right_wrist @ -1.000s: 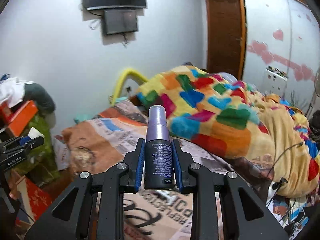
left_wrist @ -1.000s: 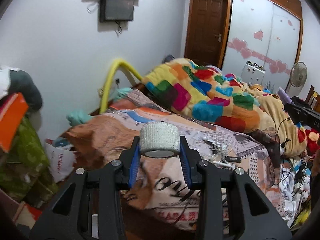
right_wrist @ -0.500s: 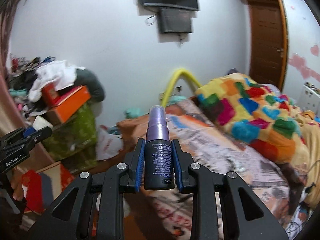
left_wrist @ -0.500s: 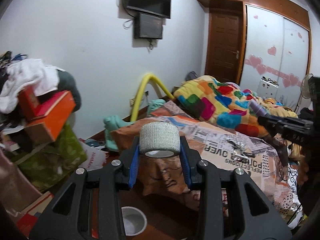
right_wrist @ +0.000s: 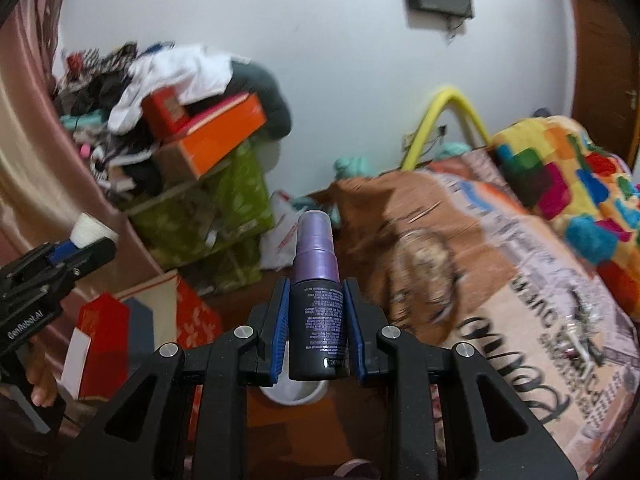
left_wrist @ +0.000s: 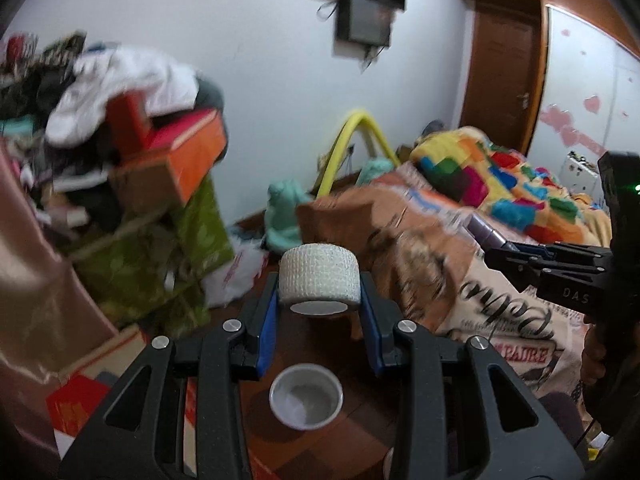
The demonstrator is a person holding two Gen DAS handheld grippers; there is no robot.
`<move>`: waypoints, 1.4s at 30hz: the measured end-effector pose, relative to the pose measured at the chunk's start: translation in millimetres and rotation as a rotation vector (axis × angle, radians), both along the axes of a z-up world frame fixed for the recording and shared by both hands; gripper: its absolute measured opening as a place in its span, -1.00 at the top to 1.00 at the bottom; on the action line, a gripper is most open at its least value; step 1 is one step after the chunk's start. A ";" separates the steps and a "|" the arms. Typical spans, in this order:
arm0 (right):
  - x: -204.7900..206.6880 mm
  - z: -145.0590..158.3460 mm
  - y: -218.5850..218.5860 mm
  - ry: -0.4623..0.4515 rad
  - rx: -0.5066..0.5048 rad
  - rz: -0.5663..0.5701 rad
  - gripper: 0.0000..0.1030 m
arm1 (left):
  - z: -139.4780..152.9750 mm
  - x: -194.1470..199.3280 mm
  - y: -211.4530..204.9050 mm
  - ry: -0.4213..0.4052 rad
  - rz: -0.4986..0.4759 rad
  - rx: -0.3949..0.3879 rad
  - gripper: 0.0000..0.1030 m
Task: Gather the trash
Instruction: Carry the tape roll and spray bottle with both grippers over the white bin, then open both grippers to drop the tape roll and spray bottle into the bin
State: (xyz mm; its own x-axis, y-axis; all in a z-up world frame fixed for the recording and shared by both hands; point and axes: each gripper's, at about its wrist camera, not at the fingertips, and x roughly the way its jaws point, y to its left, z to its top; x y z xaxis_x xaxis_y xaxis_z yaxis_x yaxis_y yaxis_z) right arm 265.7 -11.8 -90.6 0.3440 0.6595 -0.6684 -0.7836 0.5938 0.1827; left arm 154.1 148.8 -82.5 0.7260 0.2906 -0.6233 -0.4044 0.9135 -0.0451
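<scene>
My left gripper (left_wrist: 319,308) is shut on a white roll of woven tape (left_wrist: 319,280), lying sideways between the blue pads. Below it on the wooden floor stands a small white bin (left_wrist: 306,396), open at the top. My right gripper (right_wrist: 318,312) is shut on a dark spray bottle with a purple cap (right_wrist: 318,292), held upright. The rim of the white bin (right_wrist: 292,396) shows just under that bottle. In the left wrist view the right gripper (left_wrist: 516,254) comes in from the right with the purple cap; in the right wrist view the left gripper (right_wrist: 80,246) sits at the left edge.
A bed with a printed blanket (left_wrist: 480,280) and a colourful patchwork quilt (left_wrist: 500,176) fills the right side. A pile of clothes and orange boxes (left_wrist: 168,160) on green bags stands at the left. Red boxes (right_wrist: 108,332) and a white plastic bag (left_wrist: 236,276) lie on the floor.
Both grippers have swung left, away from the bed and toward the floor beside it, each keeping its grip. The white bin has come into view beneath them.
</scene>
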 end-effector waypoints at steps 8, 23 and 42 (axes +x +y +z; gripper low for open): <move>-7.5 -58.4 55.7 0.104 -0.103 0.079 0.54 | -79.7 8.5 41.0 0.164 0.039 -0.101 0.29; 0.2 -167.3 111.4 0.265 -0.319 0.155 0.54 | -239.4 33.8 80.3 0.429 0.111 -0.403 0.29; 10.0 -206.7 155.4 0.348 -0.352 0.248 0.39 | -293.5 57.9 102.7 0.502 0.122 -0.559 0.21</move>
State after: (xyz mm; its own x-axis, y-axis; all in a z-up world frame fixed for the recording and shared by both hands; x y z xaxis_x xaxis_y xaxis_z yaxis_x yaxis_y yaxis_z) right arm 275.7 143.6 -297.3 -0.0737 0.4092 -0.9094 -0.8364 0.4713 0.2799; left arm 212.0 251.5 -376.0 0.2996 -0.1055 -0.9482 -0.5950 0.7562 -0.2721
